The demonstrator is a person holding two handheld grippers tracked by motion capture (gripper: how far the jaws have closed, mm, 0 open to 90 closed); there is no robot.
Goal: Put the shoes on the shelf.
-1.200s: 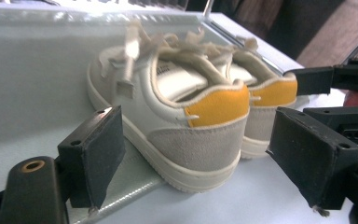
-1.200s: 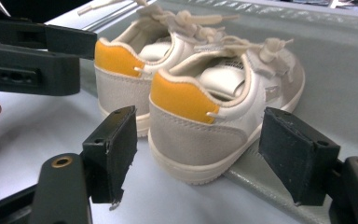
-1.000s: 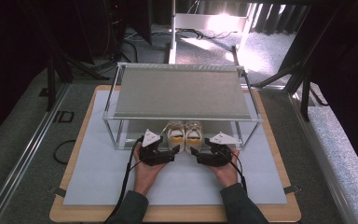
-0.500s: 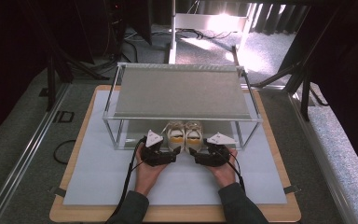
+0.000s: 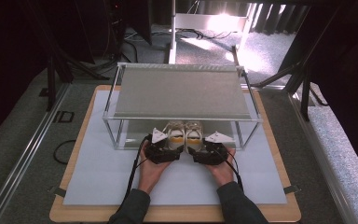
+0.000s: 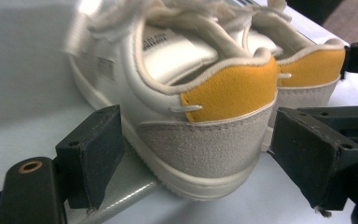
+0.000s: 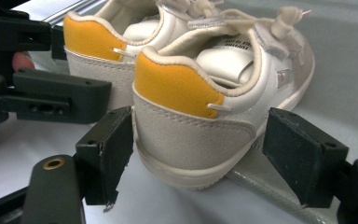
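At the rack's front edge, both grippers (image 5: pixel 182 150) straddle the shoes' (image 5: pixel 184 135) heels.

Two white shoes (image 5: pixel 185 135) — yellow heels, upright, side by side.

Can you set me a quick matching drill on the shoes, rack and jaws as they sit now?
Things:
1. left shoe
2. right shoe
3. rack
4. heel tabs

Descriptions:
A. yellow
B. heel between the left gripper's open jaws
C. grey shelf on a metal frame, above the shoes
D. heel between the right gripper's open jaws

Pairs: 1-B, 2-D, 3-C, 4-A
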